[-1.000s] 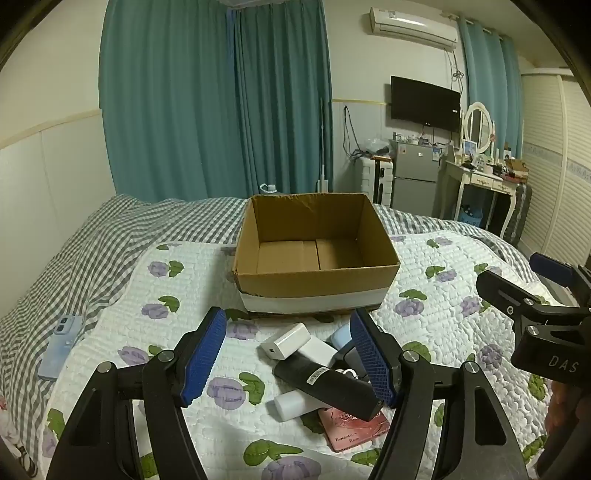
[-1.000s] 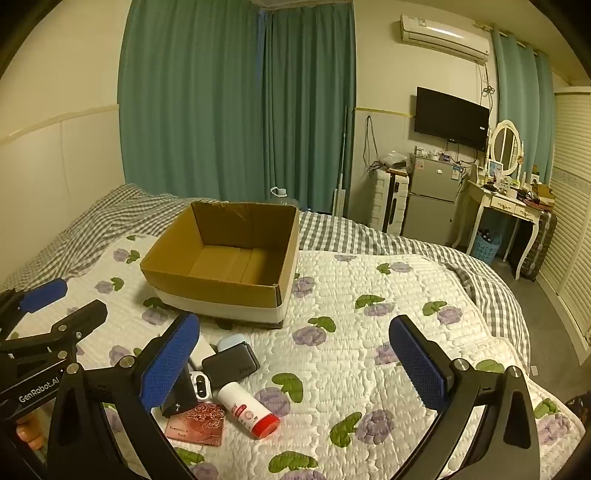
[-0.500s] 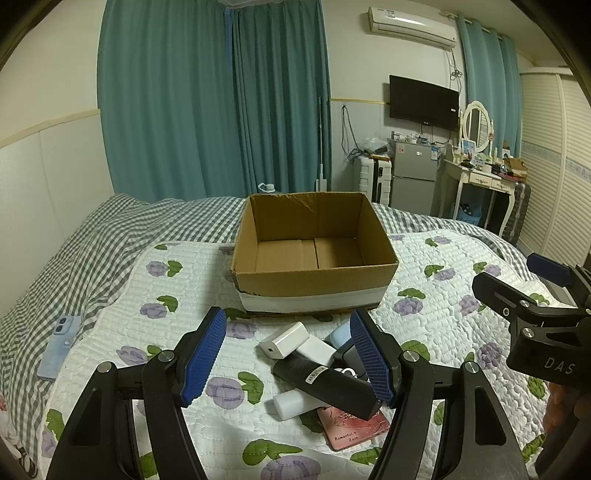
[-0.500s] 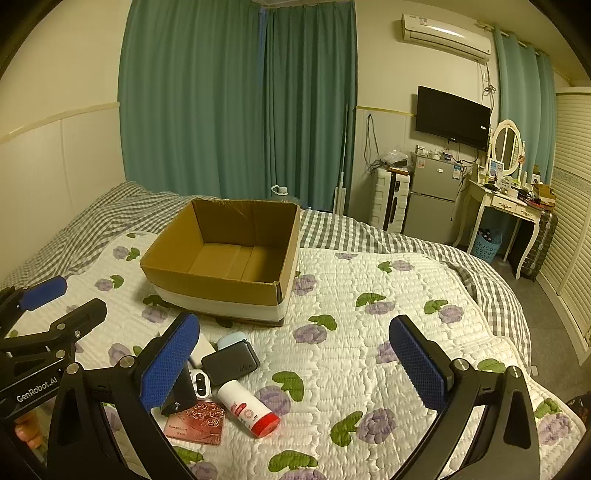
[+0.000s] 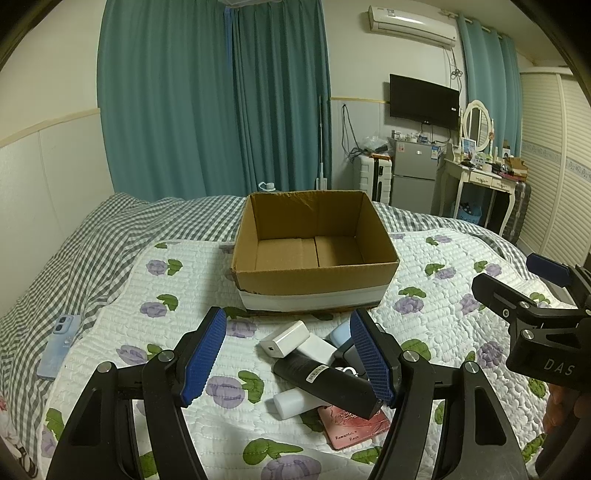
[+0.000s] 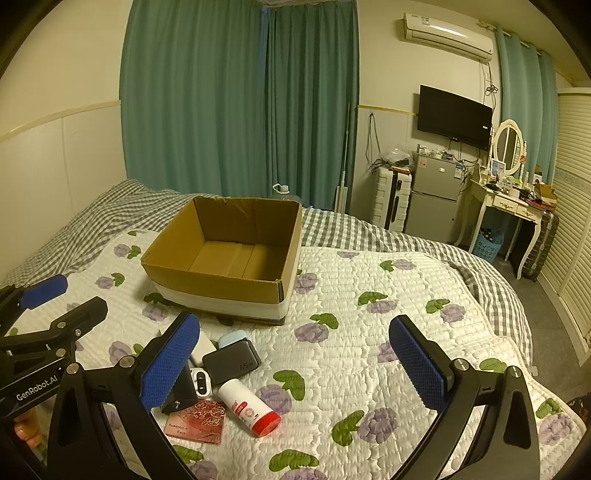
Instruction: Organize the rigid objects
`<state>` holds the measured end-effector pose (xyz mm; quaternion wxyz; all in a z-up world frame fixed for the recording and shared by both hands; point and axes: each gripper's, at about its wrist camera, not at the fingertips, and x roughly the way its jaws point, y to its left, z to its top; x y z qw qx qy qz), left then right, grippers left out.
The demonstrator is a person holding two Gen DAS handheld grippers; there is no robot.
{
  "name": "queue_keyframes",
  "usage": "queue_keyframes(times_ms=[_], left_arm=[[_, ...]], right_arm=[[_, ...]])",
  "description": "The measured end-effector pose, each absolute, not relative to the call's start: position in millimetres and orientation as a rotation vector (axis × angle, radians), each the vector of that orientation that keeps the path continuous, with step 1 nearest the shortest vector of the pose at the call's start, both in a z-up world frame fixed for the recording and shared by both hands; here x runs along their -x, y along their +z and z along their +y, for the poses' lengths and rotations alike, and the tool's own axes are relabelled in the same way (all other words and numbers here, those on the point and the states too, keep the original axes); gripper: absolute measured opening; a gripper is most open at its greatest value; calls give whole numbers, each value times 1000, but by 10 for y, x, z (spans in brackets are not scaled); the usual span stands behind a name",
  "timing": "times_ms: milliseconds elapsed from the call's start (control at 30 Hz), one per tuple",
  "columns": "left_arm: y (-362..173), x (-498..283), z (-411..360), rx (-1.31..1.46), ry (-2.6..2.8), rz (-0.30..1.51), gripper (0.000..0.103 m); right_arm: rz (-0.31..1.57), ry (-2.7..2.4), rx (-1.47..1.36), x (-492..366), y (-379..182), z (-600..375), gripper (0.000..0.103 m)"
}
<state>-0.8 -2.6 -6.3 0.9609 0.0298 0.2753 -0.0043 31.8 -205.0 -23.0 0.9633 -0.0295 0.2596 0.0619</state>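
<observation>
Floral quilted bed — cardboard box, small-item pile, phone

Teal curtains cover the far wall, an air conditioner mounted high beside them. Below it hang a dark television, a small grey fridge, a white dressing table.

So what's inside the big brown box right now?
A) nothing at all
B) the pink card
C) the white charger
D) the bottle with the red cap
A: the cardboard box shows only its bare brown floor, while the white charger, the red-capped bottle and the pink card all lie on the quilt in front of it.
</observation>
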Motion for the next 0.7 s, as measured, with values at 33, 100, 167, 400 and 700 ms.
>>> queue_keyframes(times_ms=[33, 100, 167, 400, 700], left_arm=[[-63, 11, -27, -61, -8, 558, 72], [-62, 9, -25, -61, -9, 558, 72], [-62, 7, -23, -60, -9, 558, 72], [-120, -1, -10, -62, -9, 560, 72], [-131, 0, -13, -64, -8, 562, 72]], right_arm=[[526, 126, 60, -317, -231, -2048, 103], [526, 126, 60, -317, -226, -2047, 103], [528, 126, 60, -322, -257, -2055, 103], [529, 127, 61, -332, -284, -2045, 103], [532, 132, 62, -311, -263, -2041, 103]])
